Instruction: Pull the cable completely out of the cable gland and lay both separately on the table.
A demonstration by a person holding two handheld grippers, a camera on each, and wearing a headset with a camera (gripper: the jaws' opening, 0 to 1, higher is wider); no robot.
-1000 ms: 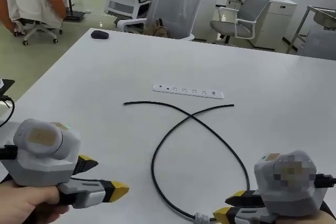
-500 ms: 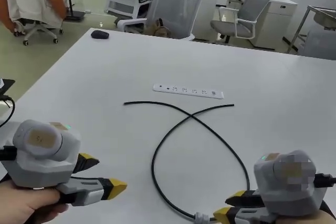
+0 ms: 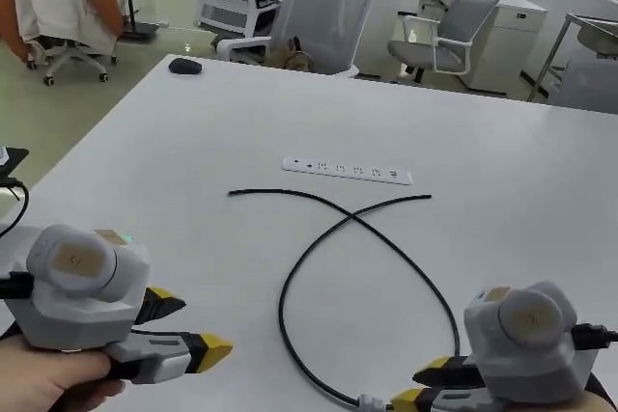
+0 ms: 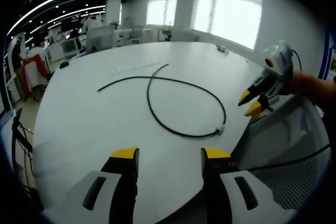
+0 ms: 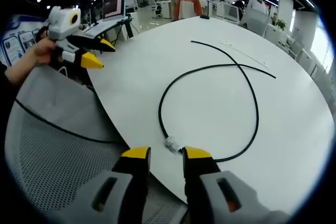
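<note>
At the near edge of the white table [image 3: 502,190] the left gripper [image 3: 193,327] is held in a hand [image 3: 43,381] at the lower left of the head view, its yellow-tipped jaws wide apart with nothing between them; its own view shows the same open gap [image 4: 170,153] above bare tabletop. The right gripper [image 3: 415,385] sits at the lower right, jaws also apart though with a narrower gap [image 5: 167,153], and clamped on nothing. Each gripper shows in the other's view, the right one off to the side [image 4: 251,103] and the left one over the table's rim [image 5: 100,53]. Just ahead of the right gripper's tips lies the cable gland [image 3: 369,399], a small pale fitting [image 5: 172,144] still threaded on the cable [image 3: 281,301] at the table's near edge [image 4: 220,128]; whether the tips touch it cannot be told. From the gland the black cable [image 5: 160,106] runs out in a wide loop [image 4: 148,95], crosses itself near the middle of the table and ends in two free tails pointing left and right. Just beyond the tails a white power strip [image 3: 346,170] lies flat. Farther off, near the far left edge, sits a dark mouse [image 3: 184,66], and behind the table stand grey office chairs [image 3: 323,16].
</note>
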